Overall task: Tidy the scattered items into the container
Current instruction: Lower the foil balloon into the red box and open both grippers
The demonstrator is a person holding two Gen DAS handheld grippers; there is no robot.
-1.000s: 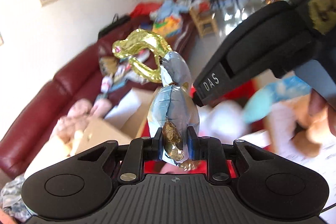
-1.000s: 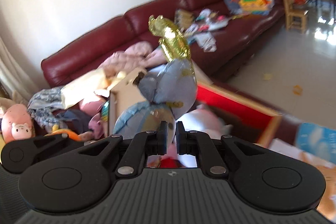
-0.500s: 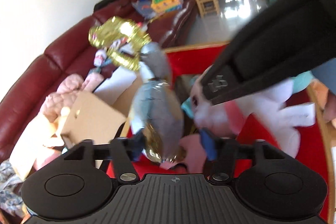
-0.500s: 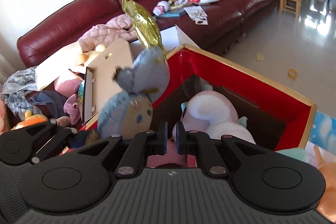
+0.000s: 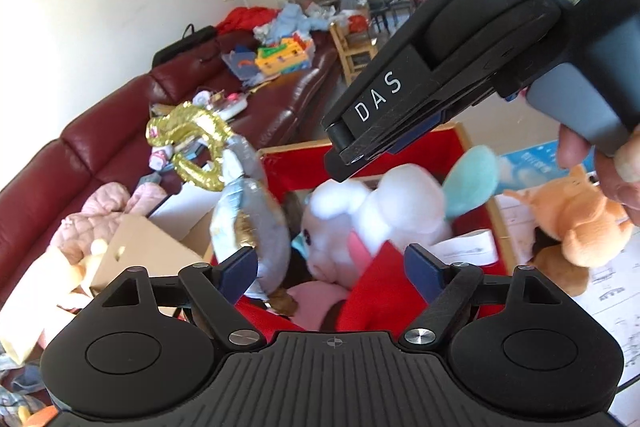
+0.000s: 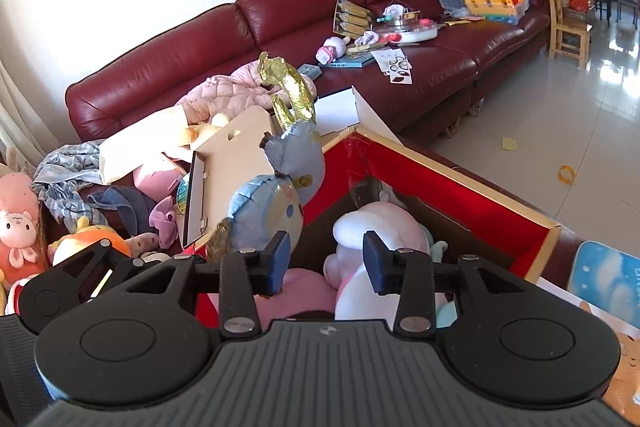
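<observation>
Both wrist views overlook red box (image 5: 400,163) closely.

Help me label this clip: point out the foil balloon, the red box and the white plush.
foil balloon (image 6: 276,203), right wrist view, blue-grey body.
red box (image 6: 452,187), right wrist view, inner red wall.
white plush (image 5: 400,211), left wrist view, its back.

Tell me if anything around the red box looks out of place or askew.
The foil balloon stands out: crumpled and half deflated, it leans tilted over the corner of the red box instead of lying inside with the white plush toy. Both grippers' jaws are opening; neither the left gripper nor the right gripper clamps it.
</observation>
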